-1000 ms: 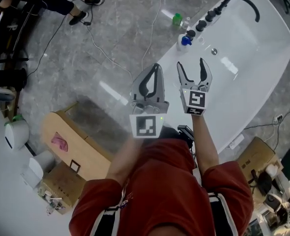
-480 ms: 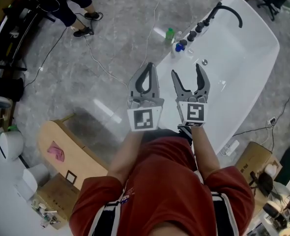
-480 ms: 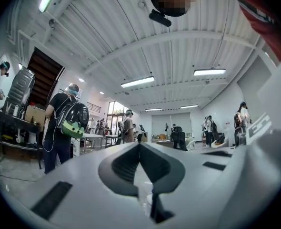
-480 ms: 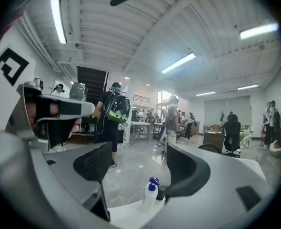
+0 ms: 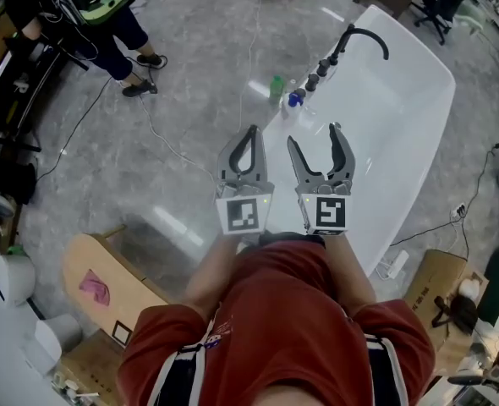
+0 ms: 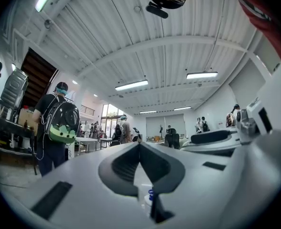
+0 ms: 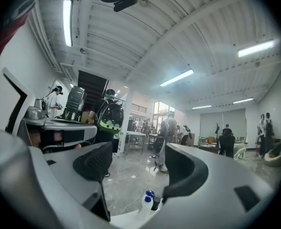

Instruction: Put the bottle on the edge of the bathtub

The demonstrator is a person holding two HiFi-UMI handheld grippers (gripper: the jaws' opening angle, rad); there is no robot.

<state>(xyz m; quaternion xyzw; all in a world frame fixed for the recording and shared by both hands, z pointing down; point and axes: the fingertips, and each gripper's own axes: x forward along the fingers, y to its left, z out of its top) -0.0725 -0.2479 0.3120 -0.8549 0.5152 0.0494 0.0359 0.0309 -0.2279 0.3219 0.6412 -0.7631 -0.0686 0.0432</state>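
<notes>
The bottle with the blue cap (image 5: 293, 100) stands upright on the rim of the bathtub (image 5: 393, 125), just beside the nearest of the black knobs (image 5: 311, 81). The right gripper view confirms it: a white body and a blue cap on the white ledge, close against a knob. A 2nd bottle, the green bottle (image 5: 276, 87), stands just outside the tub wall, apparently on the grey floor (image 5: 190, 100).

Neither tool carries anything. The left gripper (image 5: 254, 130) has its jaws pressed together with nothing between them. The right gripper (image 5: 313, 135) has its jaws spread wide around empty air. Both are held out in front of the person, well short of the 2 bottles, with the right one over the near part of the tub.

As for progress, 1 bottle already sits where the task asks. If that bottle is the one meant, the placing looks done. If the green bottle is meant, all of it remains: reach it, grip it, lift it and set it on the rim.

The tub's basin shows only bare white, with no water or objects visible. What either bottle holds cannot be told at this distance.
</notes>
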